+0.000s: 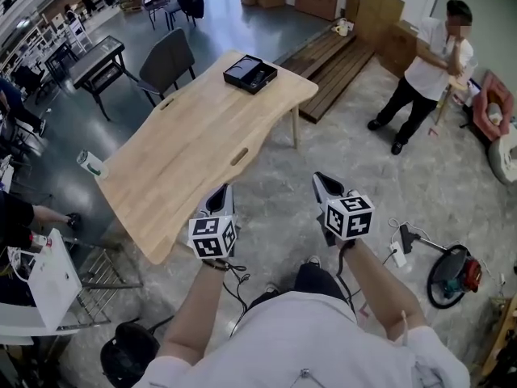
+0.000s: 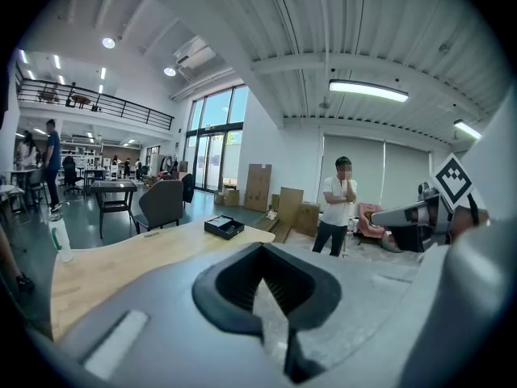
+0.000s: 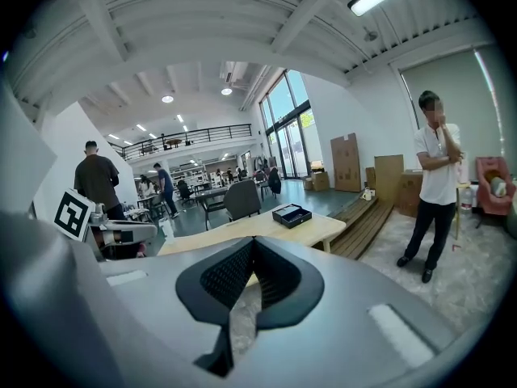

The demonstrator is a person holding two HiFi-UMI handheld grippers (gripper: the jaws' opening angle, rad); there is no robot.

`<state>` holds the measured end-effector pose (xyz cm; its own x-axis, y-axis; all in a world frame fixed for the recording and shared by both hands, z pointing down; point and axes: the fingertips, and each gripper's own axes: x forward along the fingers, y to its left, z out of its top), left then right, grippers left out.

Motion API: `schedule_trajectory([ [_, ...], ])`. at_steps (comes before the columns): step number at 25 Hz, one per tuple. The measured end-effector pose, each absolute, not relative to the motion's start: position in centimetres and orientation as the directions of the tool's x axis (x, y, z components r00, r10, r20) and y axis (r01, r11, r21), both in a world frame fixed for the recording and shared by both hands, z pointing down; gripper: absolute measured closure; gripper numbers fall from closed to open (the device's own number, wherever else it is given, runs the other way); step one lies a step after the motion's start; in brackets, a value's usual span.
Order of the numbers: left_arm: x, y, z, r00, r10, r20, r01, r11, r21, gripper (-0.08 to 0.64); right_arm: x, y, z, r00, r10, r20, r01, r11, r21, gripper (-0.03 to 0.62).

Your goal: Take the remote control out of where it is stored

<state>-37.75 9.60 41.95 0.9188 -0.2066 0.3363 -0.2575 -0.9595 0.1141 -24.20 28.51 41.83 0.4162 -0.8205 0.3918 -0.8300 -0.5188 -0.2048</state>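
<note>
A shallow open black box [image 1: 250, 73] lies at the far end of the light wooden table [image 1: 194, 156]; it also shows as the black box [image 2: 224, 226] and the black box [image 3: 292, 214]. I cannot make out a remote control in it from here. My left gripper [image 1: 218, 198] hangs at the table's near corner, and my right gripper [image 1: 325, 186] is over the floor to the right of the table, both far from the box. Left gripper [image 2: 262, 253] and right gripper [image 3: 252, 245] each have jaws closed together with nothing between them.
A white bottle [image 1: 91, 164] stands by the table's left edge. A grey chair [image 1: 166, 59] sits at the far left side. A person [image 1: 424, 71] stands at the back right beside wooden pallets [image 1: 335, 63]. Cables and a power tool [image 1: 452, 273] lie on the floor at right.
</note>
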Motion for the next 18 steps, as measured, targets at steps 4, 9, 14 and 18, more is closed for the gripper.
schedule_trajectory([
  [4,-34.9,7.2,43.1,0.915,-0.208,0.346,-0.262,-0.958,0.118,0.56,-21.6,26.7,43.1,0.418,-0.816,0.4,-0.822,-0.527,-0.215,0.566],
  [9,-28.5,4.8,44.0,0.908,-0.216,0.36,-0.269,-0.957,0.106,0.558,-14.9,23.8,44.2,0.403,-0.826,0.395,-0.826,-0.514,-0.231,0.566],
  [14,-19.8,2.2,44.1,0.896,-0.24,0.373,-0.295,-0.951,0.097,0.56,-5.5,19.5,44.4,0.363,-0.847,0.389,-0.843,-0.476,-0.251,0.566],
  [18,-12.8,0.0,42.8,0.887,-0.282,0.365,-0.335,-0.938,0.088,0.558,1.3,15.7,43.3,0.3,-0.873,0.384,-0.875,-0.412,-0.253,0.566],
])
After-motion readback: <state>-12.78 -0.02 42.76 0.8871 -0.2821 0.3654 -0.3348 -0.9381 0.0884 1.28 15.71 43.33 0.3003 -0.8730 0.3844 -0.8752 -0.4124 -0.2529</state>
